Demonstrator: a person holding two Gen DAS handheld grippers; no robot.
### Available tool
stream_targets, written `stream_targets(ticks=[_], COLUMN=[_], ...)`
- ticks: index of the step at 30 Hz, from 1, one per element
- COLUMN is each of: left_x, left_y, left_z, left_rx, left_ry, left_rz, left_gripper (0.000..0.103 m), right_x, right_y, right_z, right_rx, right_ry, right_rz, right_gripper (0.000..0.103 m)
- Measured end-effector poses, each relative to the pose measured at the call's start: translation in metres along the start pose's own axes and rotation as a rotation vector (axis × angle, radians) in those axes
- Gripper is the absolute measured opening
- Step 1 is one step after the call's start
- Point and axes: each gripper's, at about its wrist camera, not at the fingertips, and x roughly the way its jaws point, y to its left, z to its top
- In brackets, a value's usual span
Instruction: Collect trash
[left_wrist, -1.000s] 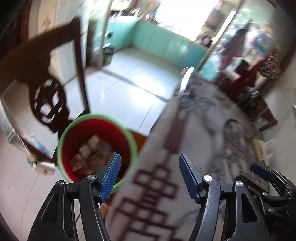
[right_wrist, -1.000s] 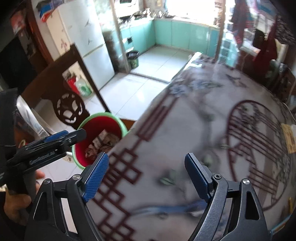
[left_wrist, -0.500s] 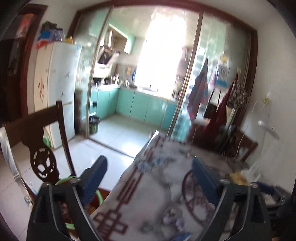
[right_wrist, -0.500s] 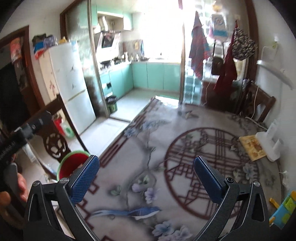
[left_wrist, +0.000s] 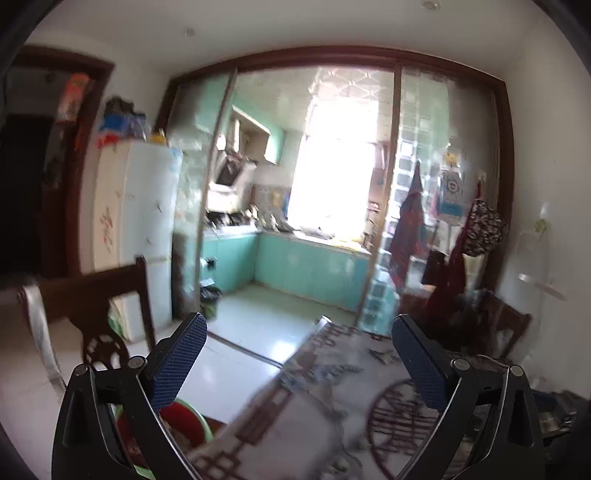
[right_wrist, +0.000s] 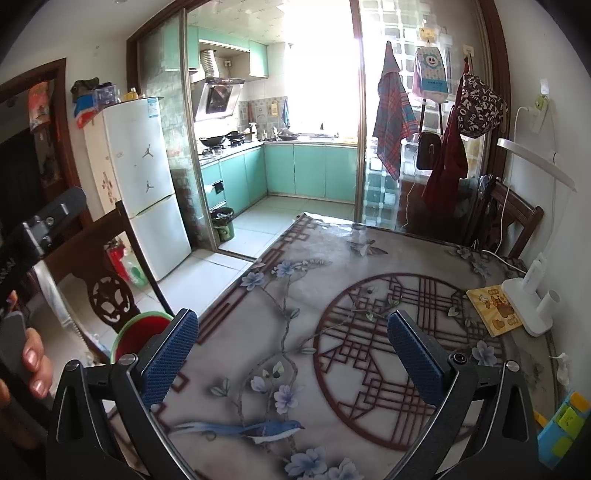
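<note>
The red bin with a green rim (right_wrist: 138, 332) stands on the floor off the table's left edge, beside a dark chair. In the left wrist view the bin (left_wrist: 184, 417) shows low behind the left finger, with scraps of paper inside. My left gripper (left_wrist: 297, 325) is raised over the table edge, its jaws opening, with nothing between them. My right gripper (right_wrist: 291, 317) hangs open and empty above the flower-patterned table (right_wrist: 258, 332). The left tool's body (right_wrist: 40, 225) and the hand holding it (right_wrist: 33, 365) show at the left of the right wrist view.
A carved dark chair (right_wrist: 110, 295) stands by the bin. On the table's right side lie a yellow book (right_wrist: 493, 306), a white lamp base (right_wrist: 528, 306) and coloured blocks (right_wrist: 561, 432). A fridge (right_wrist: 140, 184) and a kitchen doorway lie beyond.
Both grippers rose and tilted up from the bin and table edge toward the room. Their jaws spread wider. The bin slid down to the lower left of both views.
</note>
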Motion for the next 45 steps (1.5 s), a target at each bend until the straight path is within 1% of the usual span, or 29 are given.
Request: stream_targets(ticks=[2, 4, 7, 11, 16, 30, 37, 41, 45], left_x=[0.005, 0.01, 0.015, 0.018, 0.021, 0.025, 0.024, 0.026, 0.026], left_y=[0.006, 0.01, 0.014, 0.006, 0.002, 0.004, 0.0, -0.001, -0.003], left_z=[-0.002, -0.005, -0.011, -0.02, -0.02, -0.021, -0.023, -0.025, -0.025], left_rx=[-0.043, -0.065, -0.077, -0.06, -0.038, -0.012, 0.027, 0.026, 0.037], left_ry=[0.061, 0.112, 0.154, 0.19, 0.188, 0.228, 0.222, 0.24, 0.242], left_rz=[-0.036, -0.03, -0.029, -0.038, -0.039, -0.035, -0.028, -0.026, -0.028], left_gripper=[0.101, 0.101, 0.101, 0.101, 0.101, 0.101, 0.101, 0.101, 0.101], right_x=[0.0, 0.0, -0.001, -0.001, -0.002, 0.001, 0.001, 0.001, 0.0], right_y=[0.0, 0.0, 0.001, 0.002, 0.005, 0.011, 0.01, 0.01, 0.008], right_z=[0.0, -0.001, -0.002, -0.004, -0.005, -0.004, -0.007, -0.009, -0.01], right_rx=[0.002, -0.001, -0.008, -0.005, -0.004, -0.003, -0.001, 0.006, 0.012], right_ry=[-0.002, -0.003, -0.001, 0.003, 0.006, 0.018, 0.026, 0.032, 0.034], right_rz=[0.005, 0.01, 0.009, 0.01, 0.013, 0.027, 0.025, 0.024, 0.02], right_gripper=[0.102, 0.102, 0.102, 0.102, 0.102, 0.102, 0.102, 0.102, 0.102])
